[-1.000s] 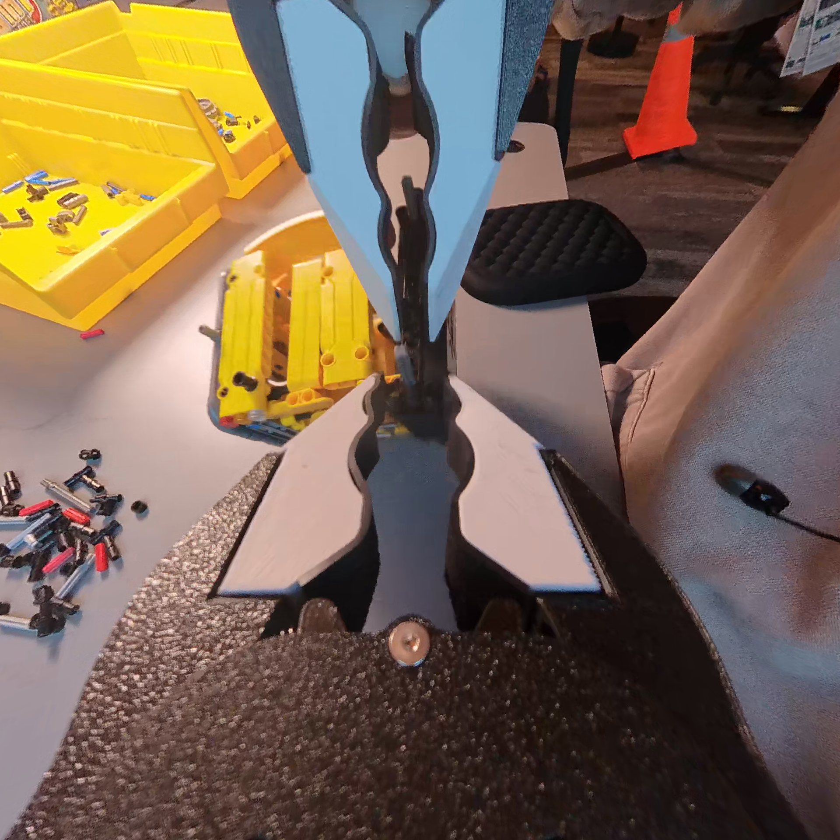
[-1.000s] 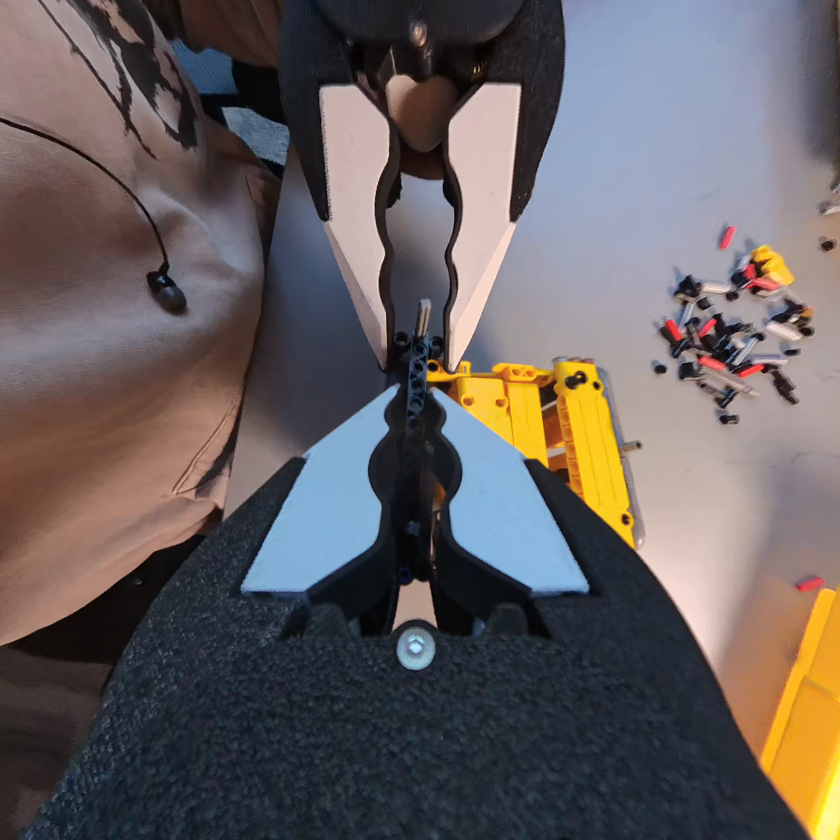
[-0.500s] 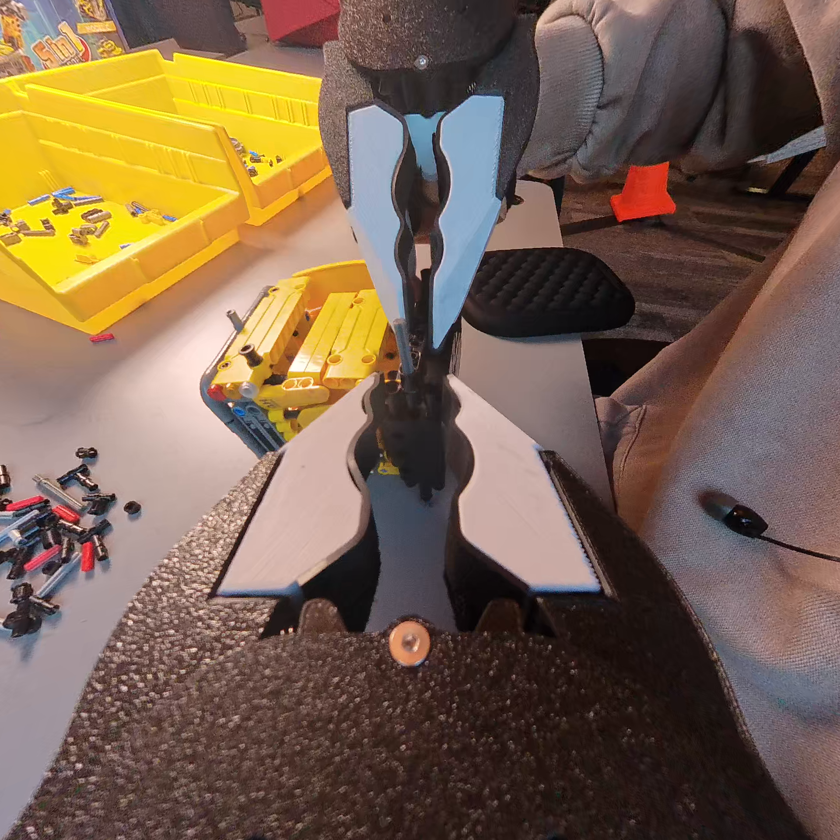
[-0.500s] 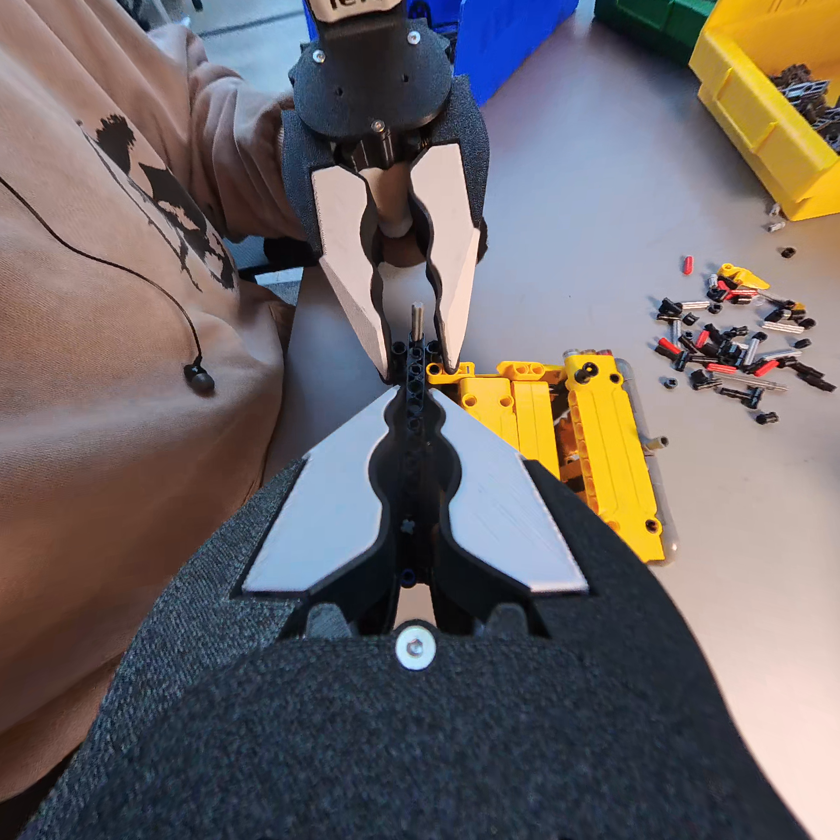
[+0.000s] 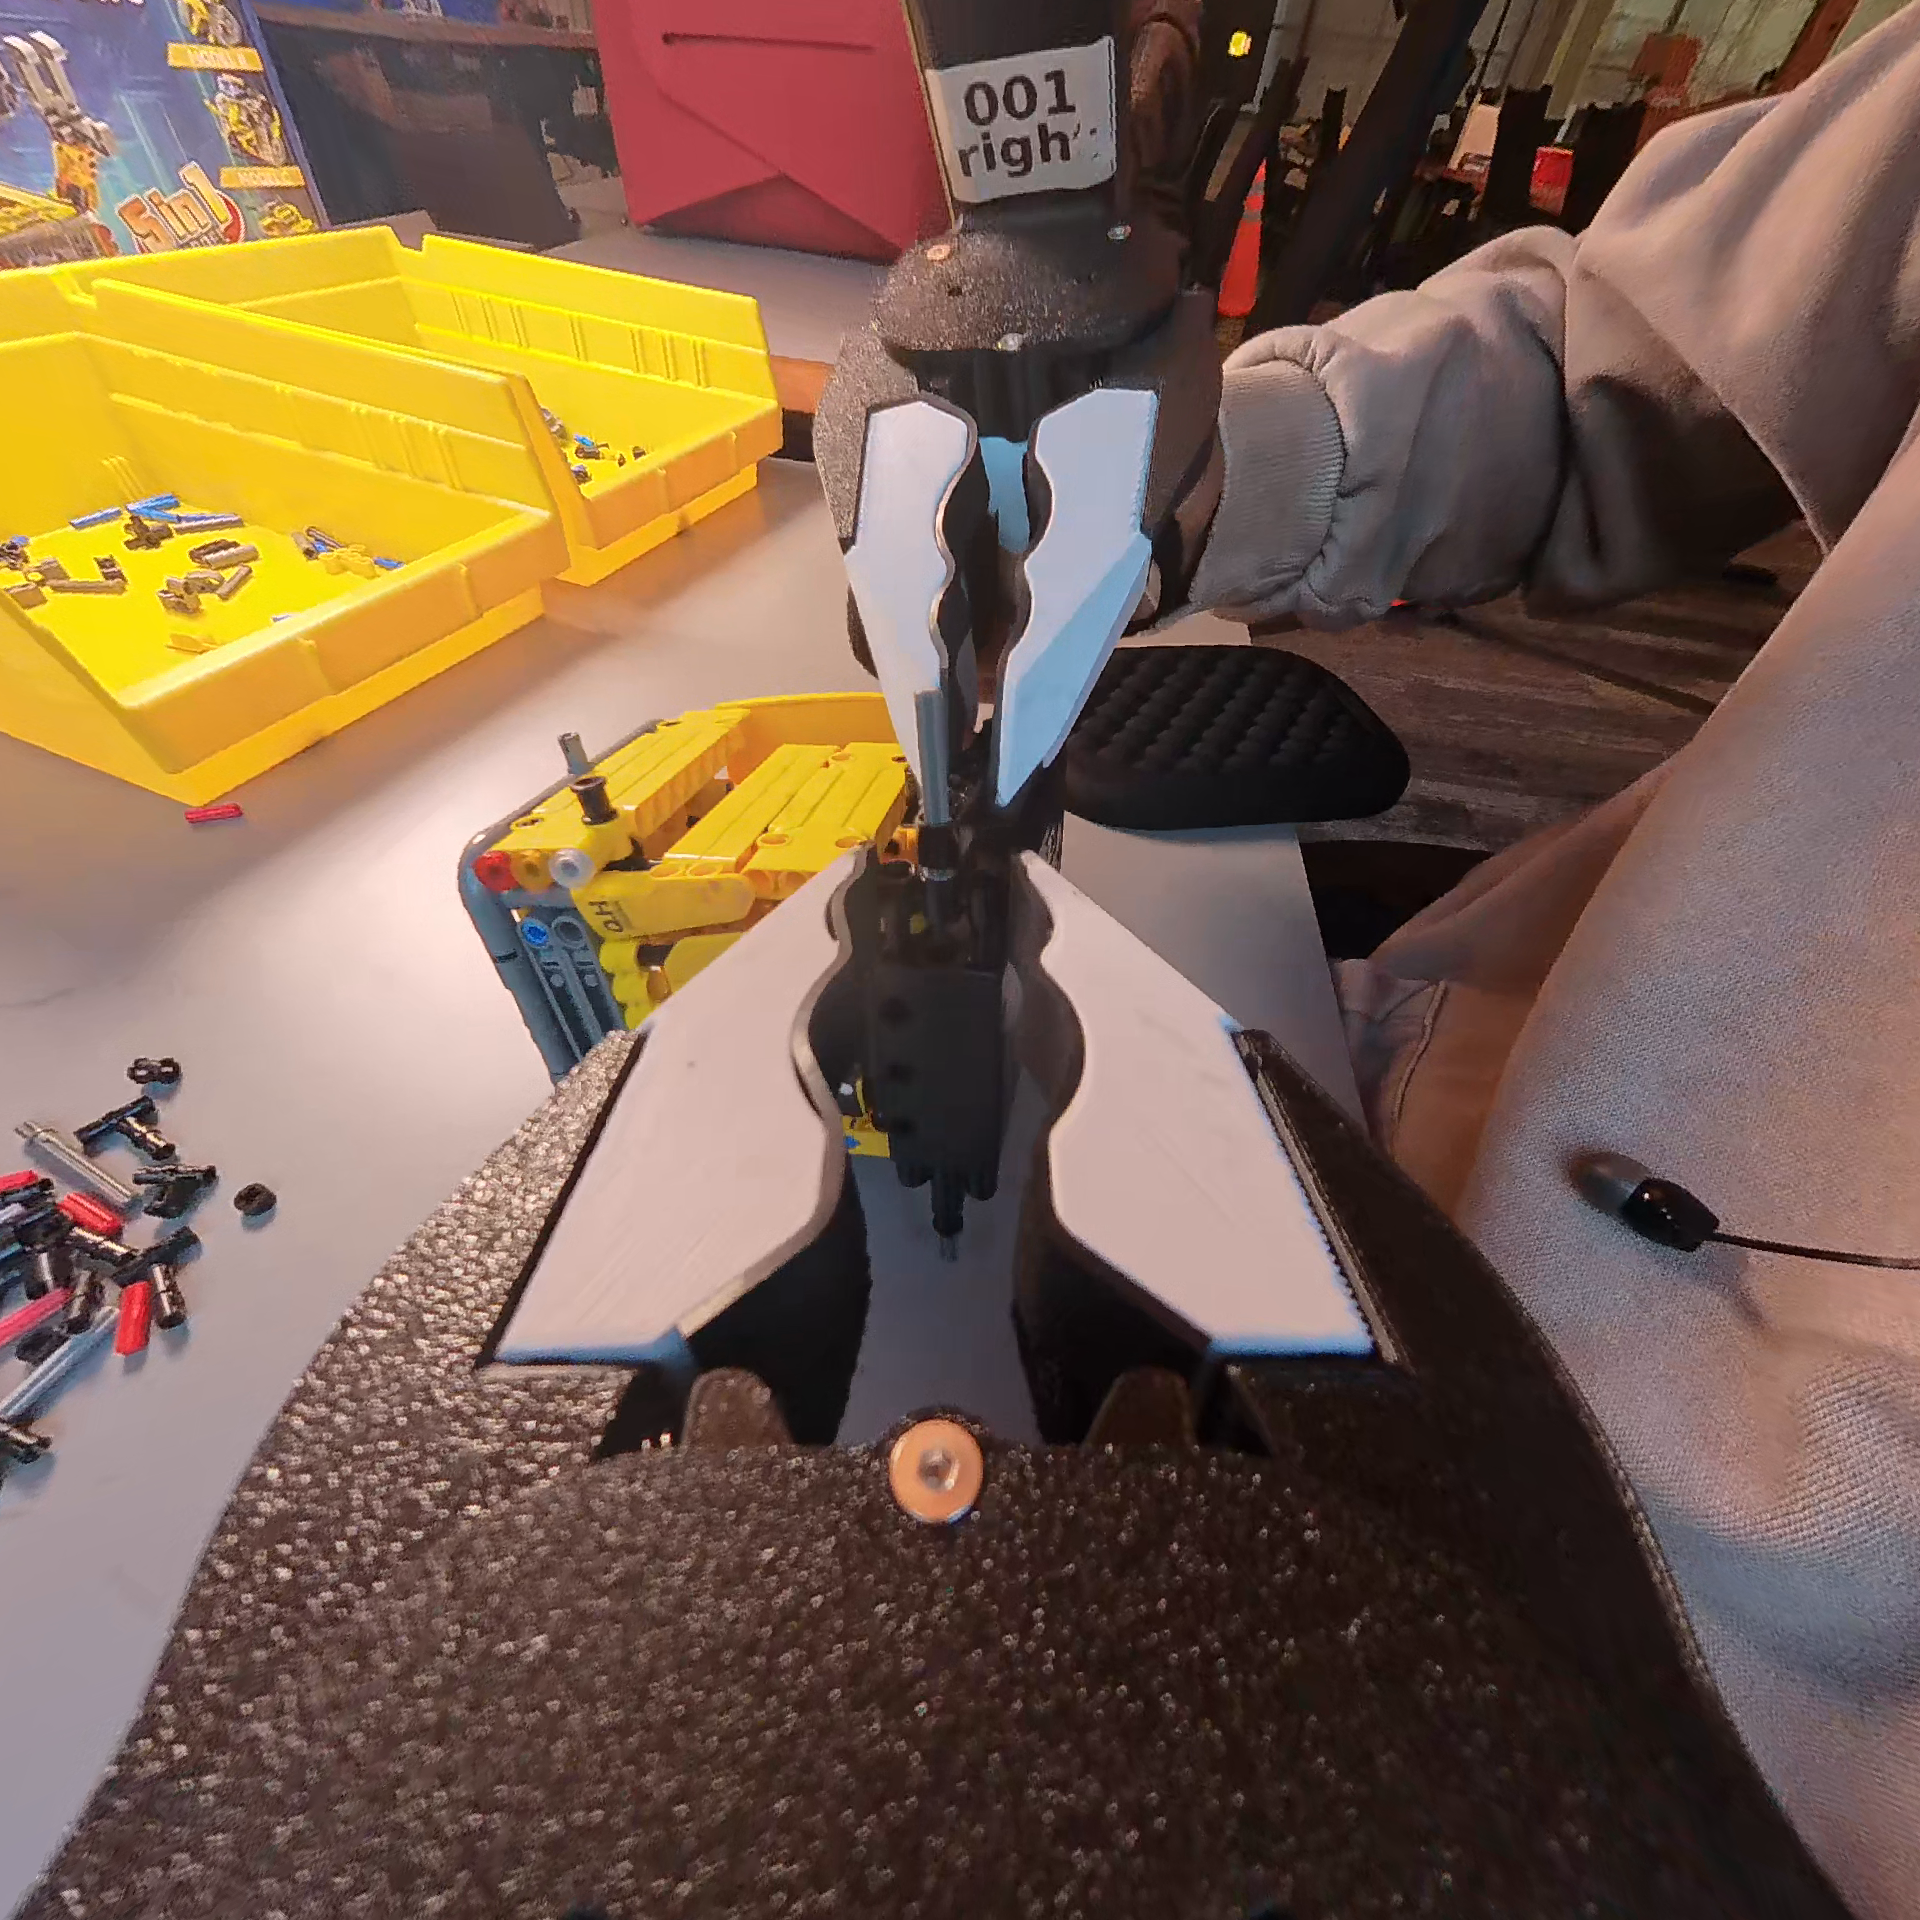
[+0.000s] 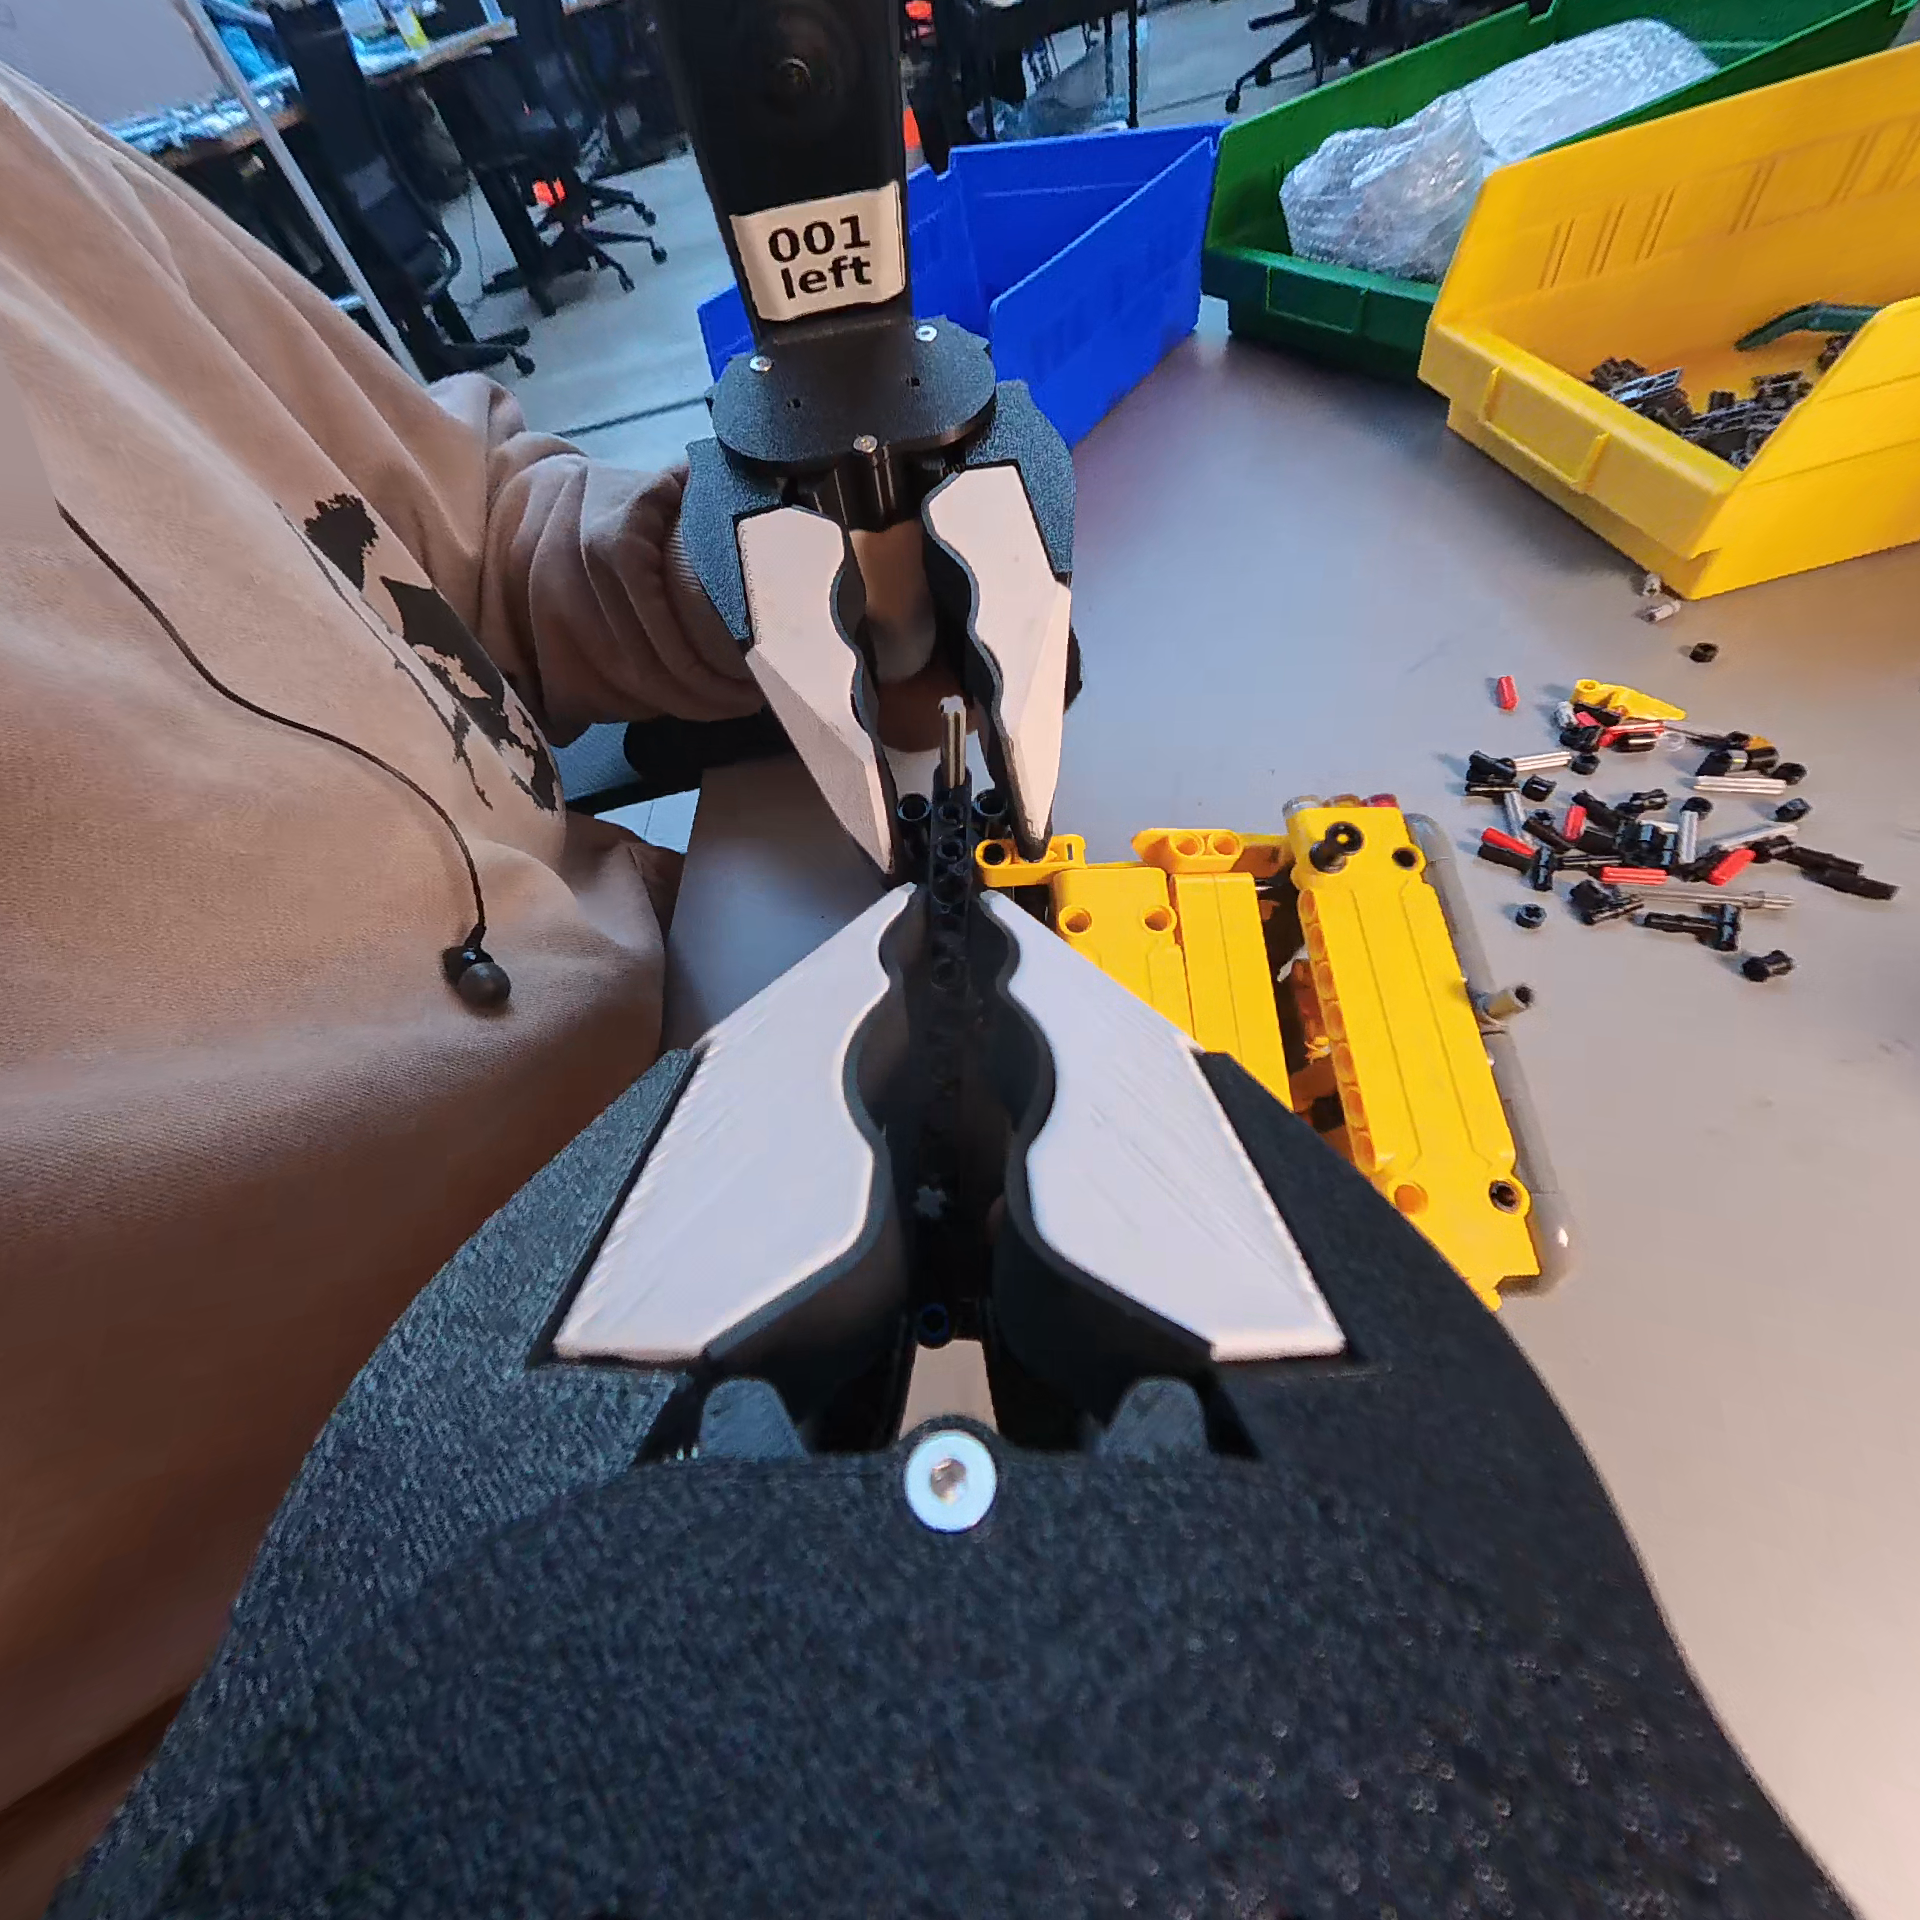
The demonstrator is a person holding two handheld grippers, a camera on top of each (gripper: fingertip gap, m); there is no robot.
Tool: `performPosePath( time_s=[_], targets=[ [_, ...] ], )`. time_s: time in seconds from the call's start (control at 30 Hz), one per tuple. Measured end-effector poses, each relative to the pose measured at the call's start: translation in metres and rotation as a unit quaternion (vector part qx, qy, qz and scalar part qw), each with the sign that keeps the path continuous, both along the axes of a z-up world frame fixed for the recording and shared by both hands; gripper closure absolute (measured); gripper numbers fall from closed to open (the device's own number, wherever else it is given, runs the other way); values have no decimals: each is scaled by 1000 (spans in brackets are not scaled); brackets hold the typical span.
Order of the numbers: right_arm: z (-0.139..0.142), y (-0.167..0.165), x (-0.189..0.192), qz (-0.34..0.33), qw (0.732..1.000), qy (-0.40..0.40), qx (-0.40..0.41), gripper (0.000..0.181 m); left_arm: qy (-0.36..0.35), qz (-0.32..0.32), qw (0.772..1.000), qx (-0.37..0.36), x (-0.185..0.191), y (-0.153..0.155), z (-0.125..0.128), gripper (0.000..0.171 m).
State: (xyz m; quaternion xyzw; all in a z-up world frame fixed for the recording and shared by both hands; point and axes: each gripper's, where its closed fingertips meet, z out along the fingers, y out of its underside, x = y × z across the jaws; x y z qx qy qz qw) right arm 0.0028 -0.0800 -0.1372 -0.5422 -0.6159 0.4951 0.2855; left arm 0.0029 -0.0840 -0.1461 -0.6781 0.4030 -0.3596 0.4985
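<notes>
grey table [image 6: 1299, 582] under yellow brick model [image 6: 1382, 1018], loose pins [image 6: 1662, 821], coloured bins [image 5: 312, 582]

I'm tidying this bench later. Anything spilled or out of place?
Small black, red and grey connector pins lie scattered loose on the grey table, outside the yellow plastic bins; one red pin lies alone beside a bin. The left gripper and right gripper both clamp a black holed beam; nothing looks broken.
</notes>
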Motion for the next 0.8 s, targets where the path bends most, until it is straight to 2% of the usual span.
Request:
performPosePath(
  time_s=[0.43,0.47,0.5,0.53,0.6,0.63,0.73,0.8],
  targets=[
    [11,2,-1,-15,997,55,-49,181,-16,7,1000,8,-3,2,-4,147],
    [40,11,2,-31,986,139,-90,181,3,7,1000,-1,-6,1,-14,140],
    [80,34,16,-49,965,206,-157,181,-17,22,1000,1,-10,2,-10,148],
    [90,46,24,-71,969,219,-93,181,-4,35,999,13,-14,4,-9,148],
    [56,17,9,-40,990,130,-40,181,14,37,999,14,-13,7,-9,147],
    [51,16,7,-39,993,108,-19,181,12,31,999,6,-11,9,-9,146],
    [65,26,11,-37,996,81,27,181,8,26,1000,4,-10,10,-9,145],
    [55,20,8,-16,996,27,82,166,-5,24,1000,-3,-12,10,-8,146]
  ],
)
